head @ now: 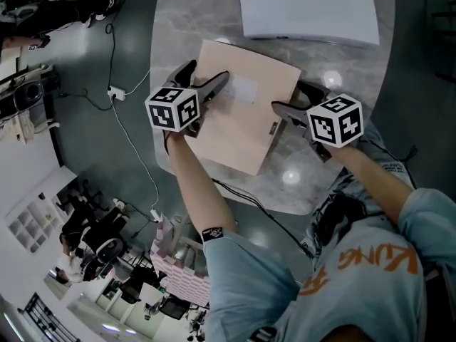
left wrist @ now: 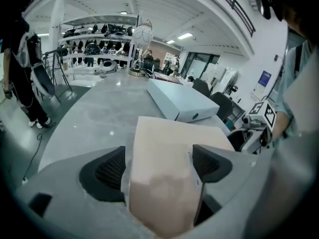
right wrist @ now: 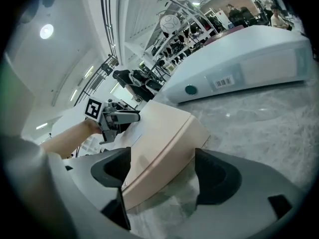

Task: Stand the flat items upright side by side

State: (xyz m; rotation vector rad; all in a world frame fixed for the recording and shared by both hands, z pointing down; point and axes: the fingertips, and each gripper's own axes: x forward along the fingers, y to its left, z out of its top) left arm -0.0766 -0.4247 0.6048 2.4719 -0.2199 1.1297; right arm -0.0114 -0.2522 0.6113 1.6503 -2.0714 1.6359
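A flat beige box (head: 242, 127) lies on the marble table (head: 178, 20), skewed, near the front edge. My left gripper (head: 206, 81) straddles its left edge. In the left gripper view the box (left wrist: 174, 148) fills the gap between the wide-spread jaws of that gripper (left wrist: 159, 166), and I see no pad pressing on it. My right gripper (head: 295, 100) straddles the box's right edge. In the right gripper view a box corner (right wrist: 159, 128) sits between the jaws of that gripper (right wrist: 162, 171), with a clear gap on the right side. A flat white box (head: 306, 6) lies at the table's far side.
The white box (left wrist: 182, 101) lies just behind the beige one; its labelled side (right wrist: 239, 71) faces my right gripper. The table's rounded front edge is close to the person's body. A cable and power strip (head: 117, 92) lie on the floor at the left.
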